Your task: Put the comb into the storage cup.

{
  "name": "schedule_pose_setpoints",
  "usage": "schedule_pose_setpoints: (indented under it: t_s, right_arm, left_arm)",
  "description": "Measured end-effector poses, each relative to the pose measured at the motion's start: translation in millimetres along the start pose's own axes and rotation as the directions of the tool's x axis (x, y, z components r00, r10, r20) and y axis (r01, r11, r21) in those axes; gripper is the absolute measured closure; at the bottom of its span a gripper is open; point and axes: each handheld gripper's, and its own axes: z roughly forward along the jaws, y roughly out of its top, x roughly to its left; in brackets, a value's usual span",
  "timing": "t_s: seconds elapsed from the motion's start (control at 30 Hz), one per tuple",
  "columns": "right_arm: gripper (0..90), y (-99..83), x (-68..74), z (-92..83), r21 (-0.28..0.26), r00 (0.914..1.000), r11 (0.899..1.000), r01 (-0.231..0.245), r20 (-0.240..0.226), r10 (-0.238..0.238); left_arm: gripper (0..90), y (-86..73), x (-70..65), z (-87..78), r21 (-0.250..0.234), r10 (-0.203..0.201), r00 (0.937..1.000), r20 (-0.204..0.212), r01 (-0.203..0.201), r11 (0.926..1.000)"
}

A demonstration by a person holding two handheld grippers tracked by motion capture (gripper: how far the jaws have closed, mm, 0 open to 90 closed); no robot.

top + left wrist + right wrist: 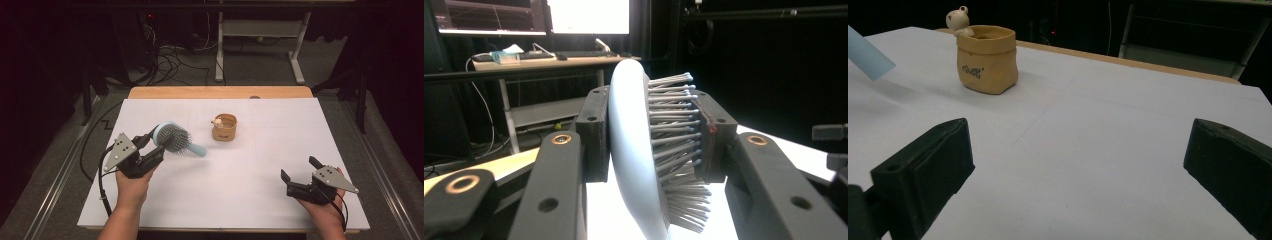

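While the white bench (240,165) lies broad under me, I hold the hairbrush (172,138) lifted above its left part, my left gripper (649,145) with jaws clamped on the brush head, back against one pad, bristles against the other. My right gripper (300,175) rests low at the right, jaws wide, nothing between. The carry seems in hand; next I'd likely swing the handle toward the small tan pot (224,128), well apart.

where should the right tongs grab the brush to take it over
Take the bare handle: it sticks out toward the right tongs, which stand open. Come from the right, jaws across the shaft. The left tongs clamp the hairbrush head, back and bristles.
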Motion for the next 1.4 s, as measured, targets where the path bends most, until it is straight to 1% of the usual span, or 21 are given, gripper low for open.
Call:
schedule_pose_setpoints:
  t_s: [0.1, 0.23, 0.33, 0.4, 0.6, 0.77, 0.9, 1.07, 1.4]
  right_arm:
    - [0.1, -0.5, 0.1, 0.8, 0.005, 1.0000, 1.000, 0.000, -0.001, 0.000]
    - [0.1, -0.6, 1.1, 0.6, 0.002, 1.0000, 1.000, 0.001, -0.002, -0.001]
    - [0.1, -0.2, 0.5, 0.7, -0.003, 1.0000, 1.000, 0.007, -0.003, -0.007]
    - [0.1, -0.5, 0.1, 1.0, 0.001, 1.0000, 1.000, 0.004, -0.007, -0.004]
    - [0.1, -0.1, 0.2, 0.8, -0.004, 1.0000, 1.000, 0.007, -0.005, -0.007]
    - [0.1, 0.0, -0.3, 1.0, -0.002, 1.0000, 1.000, 0.006, -0.003, -0.006]
    - [0.1, 0.2, 0.2, 0.5, -0.010, 0.9999, 1.000, 0.012, -0.002, -0.012]
    - [0.1, 0.1, -0.2, 0.2, -0.010, 1.0000, 1.000, 0.006, -0.002, -0.006]
    - [0.1, 0.5, 0.6, 0.4, -0.011, 0.9999, 1.000, 0.010, -0.001, -0.010]
  left_arm:
    - [58.0, 5.6, 0.0, -0.5, -0.016, 0.002, 1.0000, 0.001, -0.002, 0.9999]
    - [57.9, 14.5, -4.2, -1.1, -0.027, 0.028, 0.9996, 0.002, -0.028, 0.9992]
    - [58.0, 18.6, -4.8, -0.8, -0.035, 0.029, 0.9996, 0.002, -0.029, 0.9990]
    - [57.9, 20.4, -5.3, 1.2, -0.037, 0.028, 0.9996, 0.002, -0.028, 0.9989]
    - [58.1, 24.6, -10.2, 9.4, -0.040, 0.042, 0.9990, 0.015, -0.041, 0.9983]
    - [58.0, 29.6, -11.0, 13.5, -0.047, 0.032, 0.9992, 0.024, -0.030, 0.9984]
    - [58.0, 32.3, -13.0, 16.0, -0.051, 0.033, 0.9991, 0.028, -0.032, 0.9982]
    - [58.0, 37.2, -16.2, 19.0, -0.063, 0.033, 0.9988, 0.035, -0.030, 0.9976]
    - [58.0, 47.0, -20.7, 23.8, -0.081, 0.038, 0.9982, 0.046, -0.034, 0.9962]
